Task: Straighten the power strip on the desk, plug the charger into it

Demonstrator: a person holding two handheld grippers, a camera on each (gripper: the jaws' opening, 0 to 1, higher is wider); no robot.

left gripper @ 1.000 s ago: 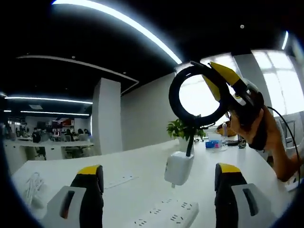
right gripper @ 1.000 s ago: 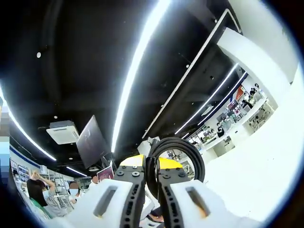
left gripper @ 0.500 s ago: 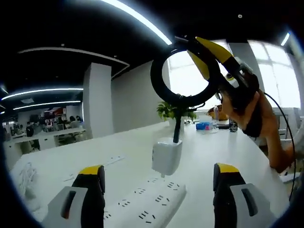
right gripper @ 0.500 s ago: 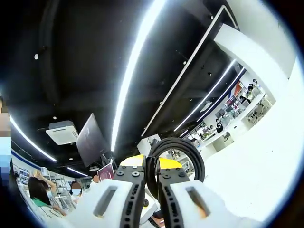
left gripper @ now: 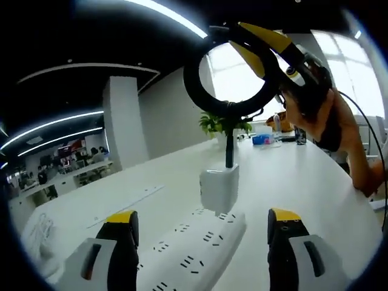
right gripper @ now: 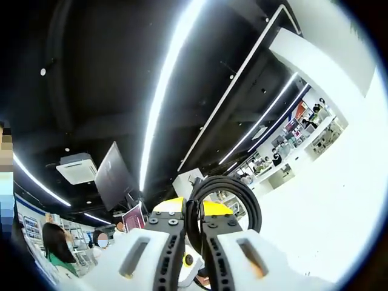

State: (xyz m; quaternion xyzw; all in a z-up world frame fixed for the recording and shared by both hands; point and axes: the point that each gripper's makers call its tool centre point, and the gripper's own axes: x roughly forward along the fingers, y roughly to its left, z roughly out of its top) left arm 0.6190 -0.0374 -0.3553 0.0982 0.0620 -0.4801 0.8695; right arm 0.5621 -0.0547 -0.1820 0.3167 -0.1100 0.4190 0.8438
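One white power strip [left gripper: 194, 254] lies on the table [left gripper: 285, 182] at 6 o'clock in the left gripper view. One white charger [left gripper: 219, 189] stands at the centre, touching the strip's far end, with one black cable loop [left gripper: 229, 70] above it at 12 o'clock. A second, thinner power strip [left gripper: 124, 205] lies at 9 o'clock. One bundle of white cable [left gripper: 40, 233] sits at 8 o'clock. One potted plant [left gripper: 219, 125] stands behind the charger. Two grippers appear: the left gripper [left gripper: 203, 233] with two jaws at 6 o'clock, and the right gripper [left gripper: 267, 48] at 1 o'clock, held by one hand [left gripper: 321, 115]. In the right gripper view, one dark monitor [right gripper: 112, 176] hangs at 9 o'clock.
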